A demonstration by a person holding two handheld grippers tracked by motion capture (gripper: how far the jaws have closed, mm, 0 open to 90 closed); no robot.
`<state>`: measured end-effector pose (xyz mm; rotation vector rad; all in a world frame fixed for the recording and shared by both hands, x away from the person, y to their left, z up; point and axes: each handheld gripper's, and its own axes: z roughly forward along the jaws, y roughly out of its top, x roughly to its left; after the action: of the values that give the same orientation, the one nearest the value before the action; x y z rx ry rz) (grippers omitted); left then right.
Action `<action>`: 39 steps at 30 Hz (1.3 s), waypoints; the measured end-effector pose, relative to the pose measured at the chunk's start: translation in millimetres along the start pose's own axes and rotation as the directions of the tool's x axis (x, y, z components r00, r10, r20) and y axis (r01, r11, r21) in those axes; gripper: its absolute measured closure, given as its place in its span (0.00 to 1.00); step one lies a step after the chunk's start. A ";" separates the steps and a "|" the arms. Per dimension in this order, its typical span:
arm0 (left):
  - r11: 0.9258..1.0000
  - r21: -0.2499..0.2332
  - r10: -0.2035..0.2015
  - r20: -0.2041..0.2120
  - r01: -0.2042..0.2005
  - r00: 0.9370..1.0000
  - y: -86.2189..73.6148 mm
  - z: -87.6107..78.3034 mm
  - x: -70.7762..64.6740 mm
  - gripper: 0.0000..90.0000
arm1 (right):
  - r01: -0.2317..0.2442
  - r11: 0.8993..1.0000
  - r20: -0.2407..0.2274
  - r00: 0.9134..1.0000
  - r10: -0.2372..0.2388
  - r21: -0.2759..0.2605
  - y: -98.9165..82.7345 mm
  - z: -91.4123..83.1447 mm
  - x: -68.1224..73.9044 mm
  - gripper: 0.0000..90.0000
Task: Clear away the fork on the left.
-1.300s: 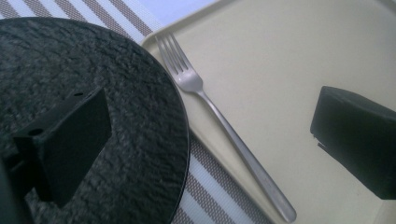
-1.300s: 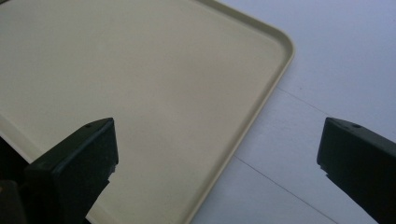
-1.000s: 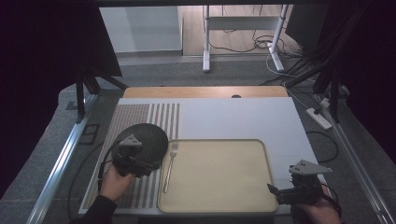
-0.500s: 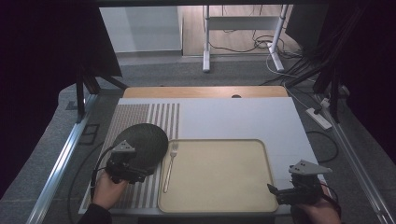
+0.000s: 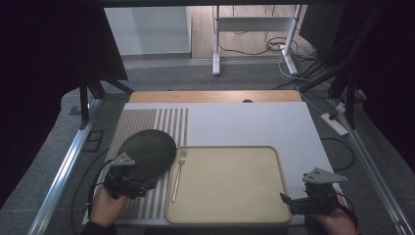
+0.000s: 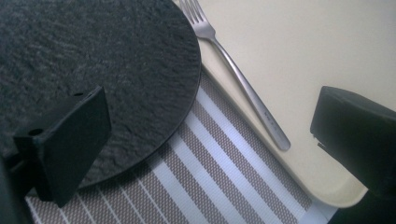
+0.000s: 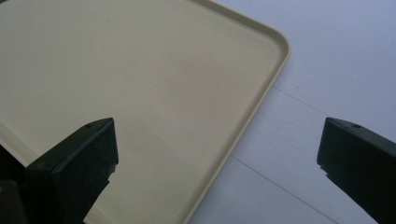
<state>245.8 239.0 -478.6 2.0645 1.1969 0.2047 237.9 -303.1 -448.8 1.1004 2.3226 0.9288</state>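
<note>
High view: left tool [image 5: 128,182] spread wide over the plate [image 5: 148,152] edge, right tool [image 5: 298,204] spread, idle. Thin plate could slip from a shallow pinch, knocking the fork [image 5: 177,172] beside it.

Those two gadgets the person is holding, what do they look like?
Both are black handheld tools. The left gripper and the right gripper each carry a grey three-cornered plate on top and end in two blocky black jaws. A dark cable trails from the left one.
</note>
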 end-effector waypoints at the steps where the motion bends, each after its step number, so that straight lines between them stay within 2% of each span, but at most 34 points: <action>1: 1.000 0.000 -0.003 -0.001 0.003 1.000 -1.4 -1.1 0.1 0.00 | 0.000 1.000 0.001 1.000 0.000 -0.001 0.0 0.0 0.0 0.00; 15: 0.999 -0.002 -0.046 -0.017 0.046 0.999 -21.6 -16.9 1.8 0.00 | -0.001 1.000 0.003 1.000 0.001 -0.002 -0.1 -0.2 0.0 0.00; 29: 0.996 -0.036 -0.083 -0.031 0.082 0.996 -35.0 -30.8 4.1 0.00 | -0.001 1.000 0.005 1.000 0.001 -0.002 -0.1 -0.2 0.0 0.00; 39: 0.996 -0.046 -0.074 -0.047 0.072 0.996 -38.8 -36.0 2.3 0.00 | -0.002 1.000 0.007 1.000 0.002 -0.002 -0.1 -0.2 0.0 0.00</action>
<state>203.5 271.0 -478.8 1.9843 1.2836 0.2459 237.7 -303.3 -448.7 1.1043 2.3154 0.9263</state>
